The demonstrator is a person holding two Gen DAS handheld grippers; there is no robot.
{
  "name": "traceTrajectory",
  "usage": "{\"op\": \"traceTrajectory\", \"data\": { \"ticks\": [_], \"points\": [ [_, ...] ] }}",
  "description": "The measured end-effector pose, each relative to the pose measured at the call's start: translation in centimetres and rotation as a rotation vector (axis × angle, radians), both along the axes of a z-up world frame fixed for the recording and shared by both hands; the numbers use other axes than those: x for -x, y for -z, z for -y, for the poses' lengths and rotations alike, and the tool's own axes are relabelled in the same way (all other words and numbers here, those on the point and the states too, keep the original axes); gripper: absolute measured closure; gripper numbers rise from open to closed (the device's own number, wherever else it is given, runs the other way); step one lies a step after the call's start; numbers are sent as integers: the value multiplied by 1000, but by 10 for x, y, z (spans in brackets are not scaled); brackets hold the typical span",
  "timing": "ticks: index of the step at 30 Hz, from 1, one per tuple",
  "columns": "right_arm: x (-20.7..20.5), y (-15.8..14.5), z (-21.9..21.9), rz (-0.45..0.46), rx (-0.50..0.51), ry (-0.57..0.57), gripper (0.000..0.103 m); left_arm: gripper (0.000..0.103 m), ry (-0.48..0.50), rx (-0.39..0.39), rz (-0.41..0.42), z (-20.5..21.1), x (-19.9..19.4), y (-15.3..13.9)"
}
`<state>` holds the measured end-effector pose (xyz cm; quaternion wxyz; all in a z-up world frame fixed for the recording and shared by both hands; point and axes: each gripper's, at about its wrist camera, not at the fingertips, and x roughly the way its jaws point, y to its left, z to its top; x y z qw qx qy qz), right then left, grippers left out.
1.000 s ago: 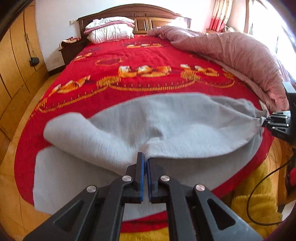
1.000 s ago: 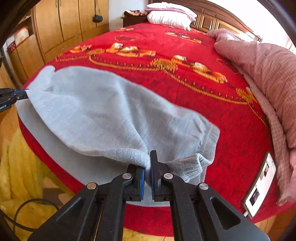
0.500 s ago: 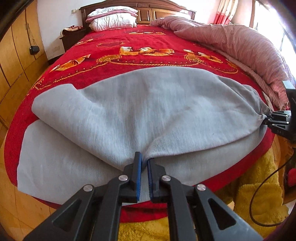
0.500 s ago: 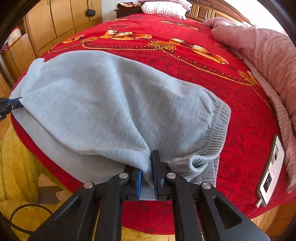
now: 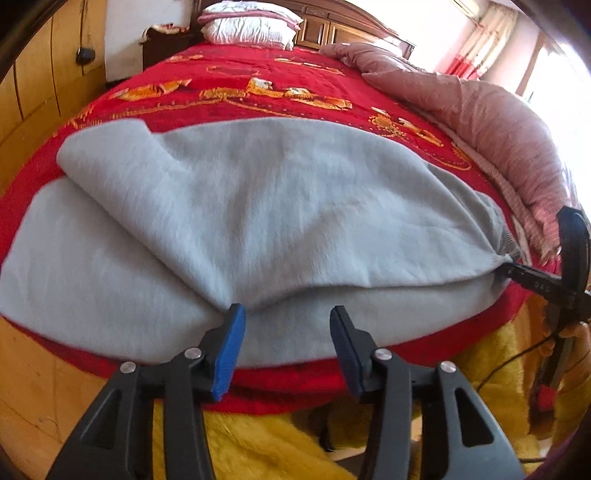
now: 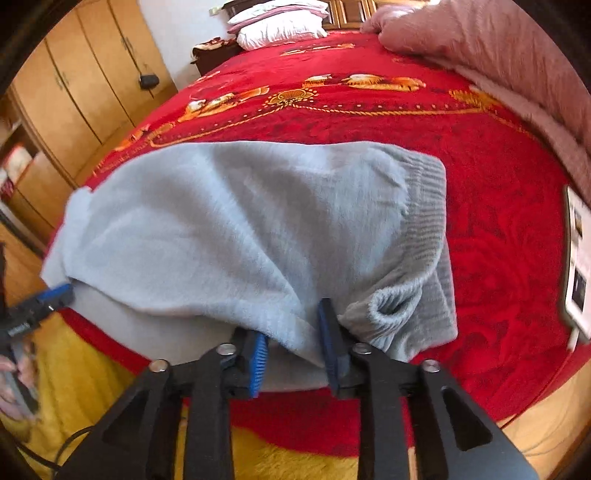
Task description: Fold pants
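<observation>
Grey fleece pants [image 5: 258, 206] lie folded lengthwise along the near edge of the bed's red cover, one leg laid over the other. My left gripper [image 5: 286, 347] is open just in front of the pants' near edge, its blue pads apart and holding nothing. In the right wrist view the pants [image 6: 229, 236] show their ribbed waistband [image 6: 424, 206] at the right. My right gripper [image 6: 295, 343] is open, with a flap of grey cloth loose between its spread pads. Each gripper shows at the edge of the other's view, the right [image 5: 532, 280] and the left [image 6: 40, 302].
The red bedspread [image 5: 258, 88] fills the bed, with a pink quilt [image 5: 491, 125] heaped on the right and pillows [image 5: 251, 29] at the headboard. A phone [image 6: 578, 262] lies on the cover right of the waistband. Wooden wardrobes [image 6: 85, 92] stand left. A yellow rug [image 5: 258, 446] lies below.
Both grippers have opened and let go of the upper pant leg, which now rests on the lower leg. Both have dropped low at the bed's near edge.
</observation>
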<state>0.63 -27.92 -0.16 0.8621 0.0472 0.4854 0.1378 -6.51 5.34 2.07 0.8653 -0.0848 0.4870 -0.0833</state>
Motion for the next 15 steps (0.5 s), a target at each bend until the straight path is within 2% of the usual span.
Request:
{"op": "traceTrajectory", "data": {
  "ticks": [4,7,11,15],
  "points": [
    [20,-12,3,23,-23,66,63,52,-37,81,-50,-5,5,6],
    [36,-18,3,49,-49,107,46,52,-44,108,-59,-4,5,8],
    [48,-13,5,35,-117,141,45,52,-49,108,-45,-1,4,6],
    [49,-5,8,21,-215,175,45,52,-57,159,-32,-2,2,2]
  ]
}}
